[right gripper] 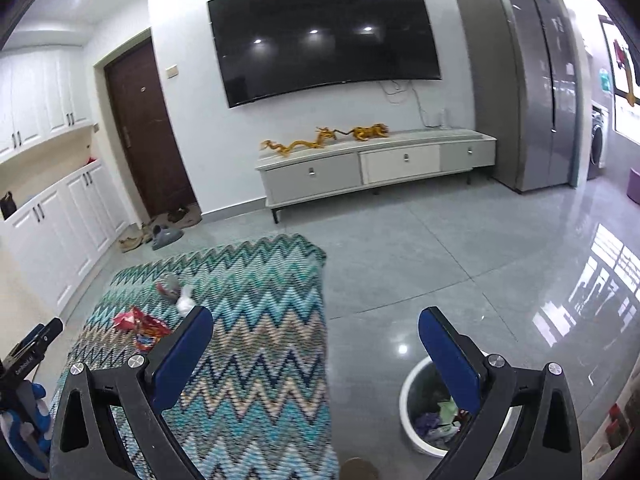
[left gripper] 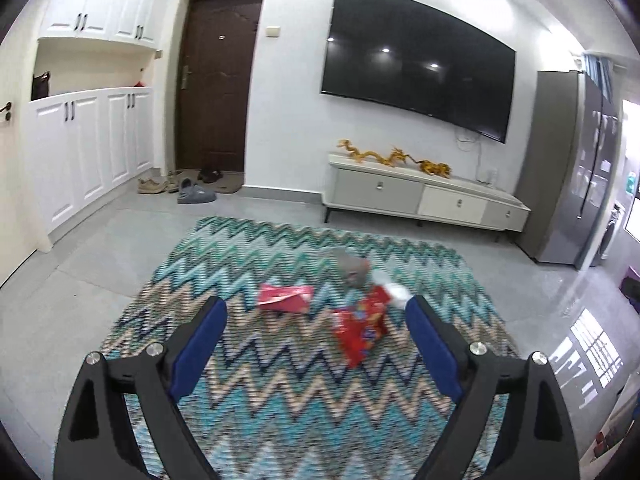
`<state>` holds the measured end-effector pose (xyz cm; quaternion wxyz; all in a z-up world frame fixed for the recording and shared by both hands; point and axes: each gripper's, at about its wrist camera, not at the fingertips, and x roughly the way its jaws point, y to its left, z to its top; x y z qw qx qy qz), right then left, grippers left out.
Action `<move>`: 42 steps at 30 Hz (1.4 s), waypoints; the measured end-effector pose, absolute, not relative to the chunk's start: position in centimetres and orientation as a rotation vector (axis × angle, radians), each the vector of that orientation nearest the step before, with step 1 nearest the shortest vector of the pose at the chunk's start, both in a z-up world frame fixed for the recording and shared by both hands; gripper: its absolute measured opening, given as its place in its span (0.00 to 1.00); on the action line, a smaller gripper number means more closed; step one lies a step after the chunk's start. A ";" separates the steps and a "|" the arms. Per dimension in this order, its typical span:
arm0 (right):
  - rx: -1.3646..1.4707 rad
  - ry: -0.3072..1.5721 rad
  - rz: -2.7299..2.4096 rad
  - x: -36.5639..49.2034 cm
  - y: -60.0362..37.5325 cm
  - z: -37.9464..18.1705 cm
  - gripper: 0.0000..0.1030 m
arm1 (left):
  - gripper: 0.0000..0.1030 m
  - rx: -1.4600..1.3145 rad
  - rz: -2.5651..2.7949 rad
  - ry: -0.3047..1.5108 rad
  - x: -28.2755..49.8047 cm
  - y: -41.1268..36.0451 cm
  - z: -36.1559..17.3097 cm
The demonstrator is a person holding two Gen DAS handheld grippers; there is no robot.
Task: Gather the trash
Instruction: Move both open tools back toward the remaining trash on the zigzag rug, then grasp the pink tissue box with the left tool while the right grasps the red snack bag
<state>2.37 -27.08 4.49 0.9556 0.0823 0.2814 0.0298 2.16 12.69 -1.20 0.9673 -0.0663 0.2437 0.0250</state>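
Note:
Trash lies on a zigzag rug (left gripper: pixel 248 360): a flat red packet (left gripper: pixel 285 298), a red snack wrapper (left gripper: pixel 362 326), a grey crumpled piece (left gripper: pixel 352 268) and white crumpled paper (left gripper: pixel 396 292). My left gripper (left gripper: pixel 316 312) is open and empty, held above the rug just short of the wrappers. My right gripper (right gripper: pixel 316 324) is open and empty, over the rug's right edge (right gripper: pixel 324 320). In the right wrist view the red wrappers (right gripper: pixel 140 326), grey piece (right gripper: pixel 170 284) and white paper (right gripper: pixel 186 300) lie to its left. A white trash bin (right gripper: pixel 412 412) holding scraps stands on the floor under the right finger.
A low TV cabinet (left gripper: pixel 424 196) stands against the far wall under a wall TV (left gripper: pixel 416 56). A grey fridge (left gripper: pixel 568 168) stands at right. Shoes (left gripper: pixel 180 186) lie by the brown door (left gripper: pixel 218 76). White cupboards (left gripper: pixel 80 152) line the left wall. Grey tiled floor (right gripper: pixel 440 248) surrounds the rug.

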 end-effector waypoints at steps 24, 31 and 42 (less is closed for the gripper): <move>0.064 0.706 0.317 8.8 -14.7 0.8 1.00 | 0.88 -0.163 0.173 0.601 3.6 25.1 -5.2; 0.019 0.762 0.430 11.5 -10.9 -1.7 1.00 | 0.88 -0.172 0.008 0.660 8.4 22.8 -6.8; -0.021 0.837 0.560 14.9 -7.6 -5.2 1.00 | 0.88 0.076 -0.291 0.744 17.0 18.4 -9.1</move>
